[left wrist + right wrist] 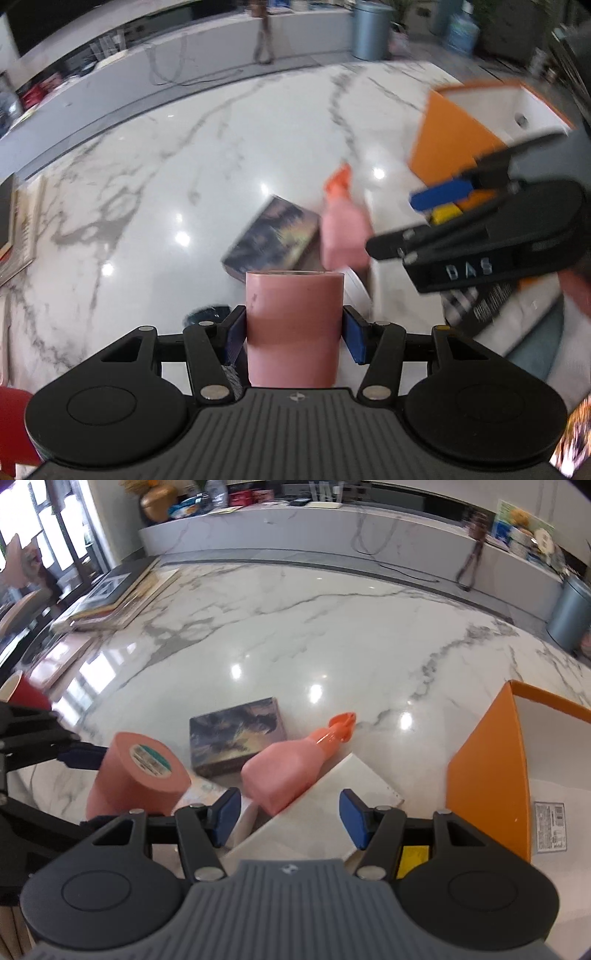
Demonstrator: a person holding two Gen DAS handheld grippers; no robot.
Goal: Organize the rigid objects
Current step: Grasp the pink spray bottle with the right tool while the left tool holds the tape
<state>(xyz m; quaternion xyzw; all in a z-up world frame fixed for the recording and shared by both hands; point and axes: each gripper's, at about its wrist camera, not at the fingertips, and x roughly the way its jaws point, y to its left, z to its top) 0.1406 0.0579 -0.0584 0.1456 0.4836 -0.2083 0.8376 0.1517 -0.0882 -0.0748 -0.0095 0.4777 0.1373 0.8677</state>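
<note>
My left gripper (293,328) is shut on a pink tape roll (293,325) and holds it above the marble table; the roll also shows in the right wrist view (138,775). My right gripper (288,818) is open and empty, hovering over a white box (317,812). It shows at the right in the left wrist view (417,221). A pink spray bottle (284,775) with an orange nozzle lies on its side, partly on the white box. A dark patterned box (236,734) lies flat behind it. An open orange box (487,775) stands at the right.
A marble table (295,646) spreads ahead. Stacked books and frames (110,594) lie at its far left. A red cup (22,694) stands at the left. A yellow item (413,860) lies under my right gripper. A grey bin (569,616) stands beyond the table.
</note>
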